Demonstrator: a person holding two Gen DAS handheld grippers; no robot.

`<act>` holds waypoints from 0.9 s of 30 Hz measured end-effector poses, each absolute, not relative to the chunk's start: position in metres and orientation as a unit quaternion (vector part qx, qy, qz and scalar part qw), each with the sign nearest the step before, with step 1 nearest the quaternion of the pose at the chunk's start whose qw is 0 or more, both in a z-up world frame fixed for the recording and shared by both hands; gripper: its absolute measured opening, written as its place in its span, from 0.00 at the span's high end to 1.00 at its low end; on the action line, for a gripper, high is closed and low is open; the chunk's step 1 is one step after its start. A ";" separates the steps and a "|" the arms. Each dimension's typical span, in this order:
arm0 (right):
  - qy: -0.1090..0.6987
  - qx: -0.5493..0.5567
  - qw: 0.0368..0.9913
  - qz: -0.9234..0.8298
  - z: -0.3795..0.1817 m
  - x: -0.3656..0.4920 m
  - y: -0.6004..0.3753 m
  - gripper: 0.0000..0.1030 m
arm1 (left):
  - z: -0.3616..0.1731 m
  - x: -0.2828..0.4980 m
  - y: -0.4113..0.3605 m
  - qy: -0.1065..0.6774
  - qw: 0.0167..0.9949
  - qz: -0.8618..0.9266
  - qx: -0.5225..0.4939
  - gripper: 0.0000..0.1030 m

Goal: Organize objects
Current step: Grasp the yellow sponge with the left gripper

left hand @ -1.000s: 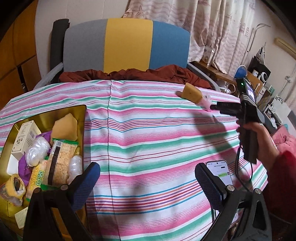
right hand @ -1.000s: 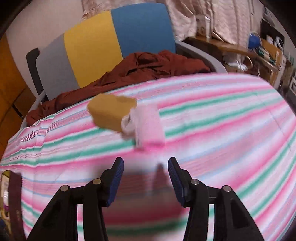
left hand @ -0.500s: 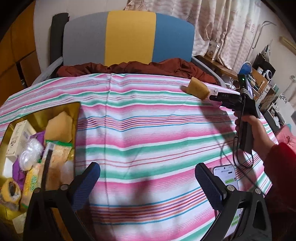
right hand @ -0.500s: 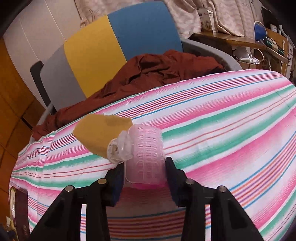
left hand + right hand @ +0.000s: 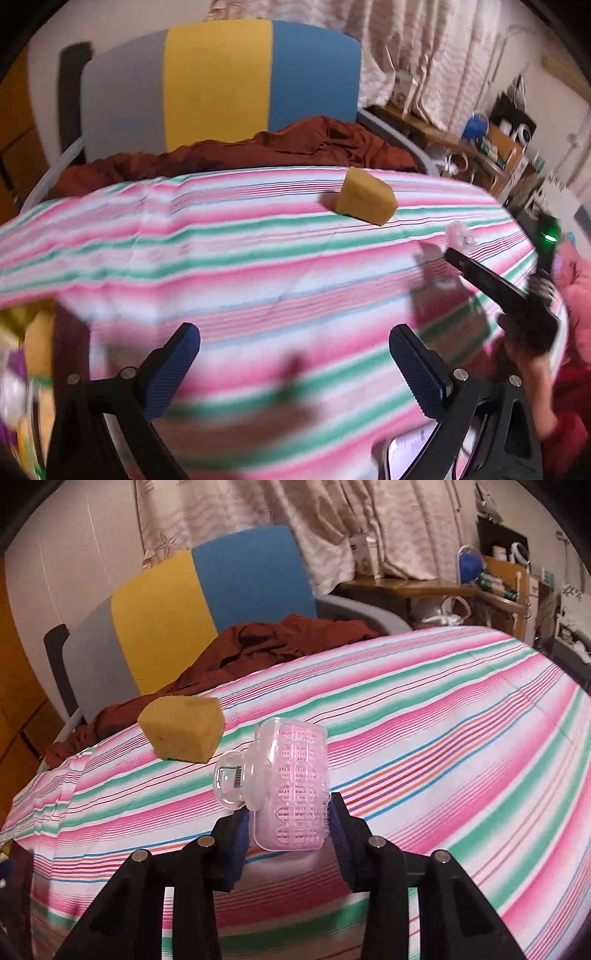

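Left wrist view, far left edge: the gold-walled storage box (image 5: 14,317) sits there, blurred, with packets inside we can't count. We judge it's the drop target for loose items.

Our left gripper (image 5: 294,363) is at lower centre of that view, blue-padded fingers (image 5: 173,363) spread wide with nothing between them, over the pink, green and white striped tablecloth (image 5: 229,266). We read it as on standby.

Upper centre of the left view: one yellow foam sponge block (image 5: 365,201) rests on the cloth, untouched. Likely next for pickup.

Right of that, one translucent pink plastic hair-roller clip (image 5: 460,236) is in our right gripper (image 5: 286,821), seen from the side there. In the right wrist view it sits at centre frame, pinched low on its ribbed body, with the clear hinged clasp sticking out to the left. Fingers are closed down to the clip's width. It looks lifted off the cloth. The low grip keeps the clasp free.

Lower right of the left view: one phone (image 5: 410,452), partly hidden by the gripper.

Background: one grey, yellow and blue chair back (image 5: 192,602) and one rust-brown cloth (image 5: 266,646) heaped on it.

Count: two loose items, two grippers.
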State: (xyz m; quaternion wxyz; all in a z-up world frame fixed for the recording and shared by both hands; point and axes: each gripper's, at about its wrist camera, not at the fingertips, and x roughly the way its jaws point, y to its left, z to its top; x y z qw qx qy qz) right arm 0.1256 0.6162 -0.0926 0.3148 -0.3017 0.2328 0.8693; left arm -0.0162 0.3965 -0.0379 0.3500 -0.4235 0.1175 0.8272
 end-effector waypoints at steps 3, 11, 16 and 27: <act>0.218 -0.300 0.334 0.867 -0.092 0.126 0.613 0.61 | -0.042 -0.029 0.434 0.149 0.355 0.824 -0.415 0.00; 0.193 -0.293 0.345 0.870 -0.089 0.123 0.608 0.63 | -0.051 -0.061 0.511 0.161 0.377 0.823 -0.393 0.00; 0.214 -0.289 0.338 0.870 -0.092 0.127 0.614 0.69 | -0.058 -0.071 0.546 0.185 0.385 0.814 -0.394 0.00; 0.236 -0.314 0.341 0.854 -0.102 0.123 0.621 0.55 | -0.066 -0.076 0.611 0.251 0.385 0.816 -0.351 0.00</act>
